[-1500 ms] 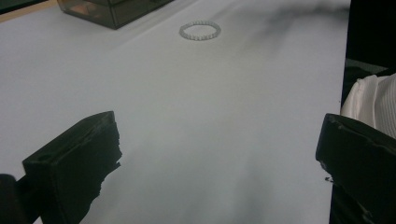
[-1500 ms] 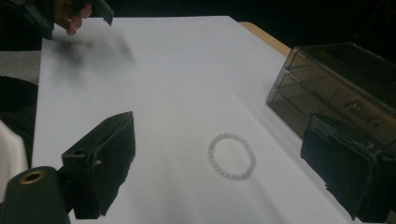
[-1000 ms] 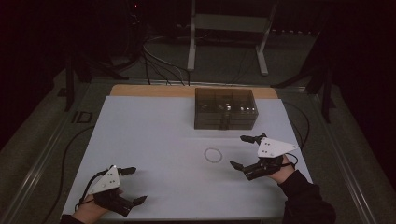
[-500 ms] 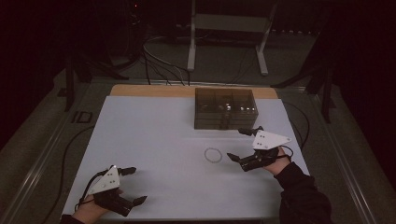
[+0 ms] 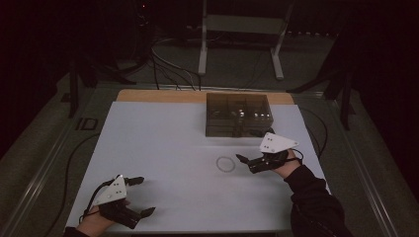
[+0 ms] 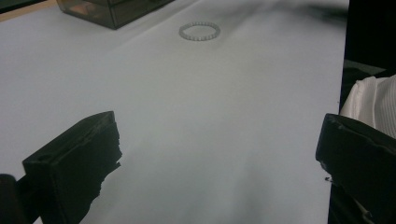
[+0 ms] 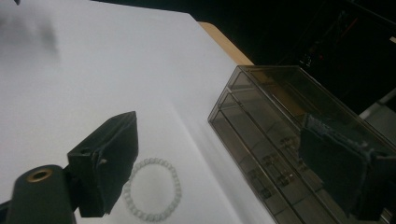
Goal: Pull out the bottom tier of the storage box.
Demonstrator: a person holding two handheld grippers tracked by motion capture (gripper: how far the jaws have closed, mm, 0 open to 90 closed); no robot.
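Bracelet [image 5: 225,163] lay ungrasped mid-bench, at nine o'clock of right claw [image 5: 245,163], spread and closing in. Left claw [image 5: 142,196] idled spread at seven o'clock. Pickup, then presumably boxing [image 5: 238,115], remained.

A bracelet [image 5: 225,163] is lying on the counter [image 5: 163,143], in front of a box [image 5: 238,114] sitting toward the back. The right tongs [image 5: 245,160] are sitting just right of the bracelet; the left tongs [image 5: 143,196] are resting near the front left.
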